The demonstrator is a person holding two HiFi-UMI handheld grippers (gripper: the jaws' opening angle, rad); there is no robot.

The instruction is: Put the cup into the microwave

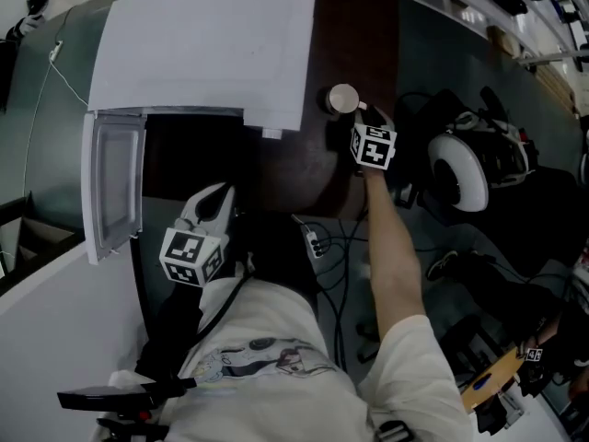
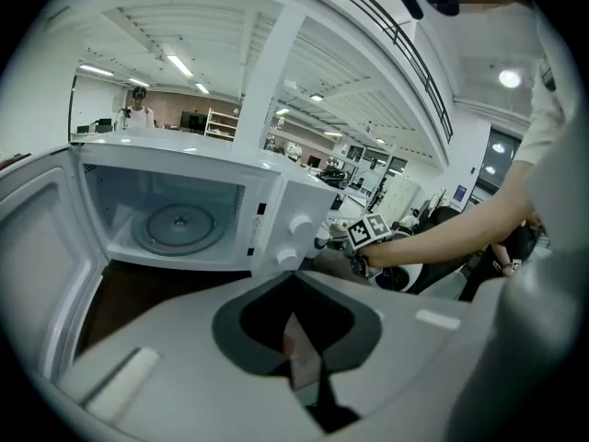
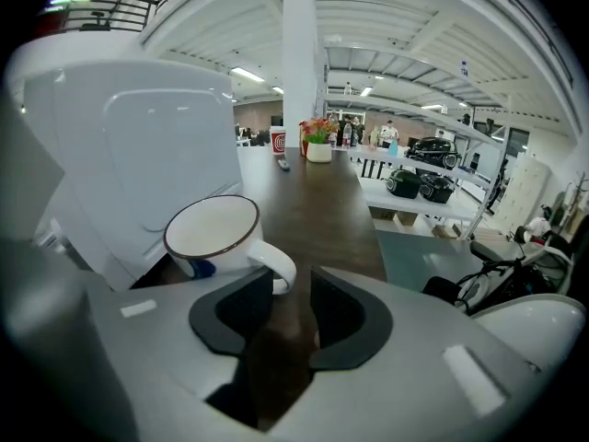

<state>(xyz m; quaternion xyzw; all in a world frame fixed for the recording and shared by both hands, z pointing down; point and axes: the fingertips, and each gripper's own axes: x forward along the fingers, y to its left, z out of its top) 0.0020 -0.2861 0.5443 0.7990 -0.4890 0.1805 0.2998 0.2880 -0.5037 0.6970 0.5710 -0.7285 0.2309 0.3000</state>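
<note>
Closest beneath the head camera is the person's white printed T-shirt (image 1: 267, 357); just above it I see the left gripper (image 1: 217, 191), low in front of the open white microwave oven (image 1: 207, 53). In the left gripper view its jaws (image 2: 293, 279) are pressed together with nothing between them; beyond them the oven's cavity stands bare, the round glass turntable (image 2: 179, 224) lying flat on its floor; the white hinged door (image 1: 110, 187) is swung wide to the left; two white round knobs (image 2: 301, 226) sit on the front panel at the right.

The white enamel cup with a dark rim (image 1: 342, 98) stands upright on the dark brown wooden table (image 1: 354, 26), just beside the oven's right wall, outside the cavity; whether it touches that wall I cannot tell. The right gripper (image 1: 361, 116) is stretched out to it on a bare forearm (image 1: 396, 256). In the right gripper view its jaws (image 3: 290, 279) are spread, with only tabletop (image 3: 322, 201) in the gap; the cup (image 3: 213, 233) sits just ahead, its looped handle (image 3: 276, 267) turned towards the jaw tips, no pad pressing on it.
</note>
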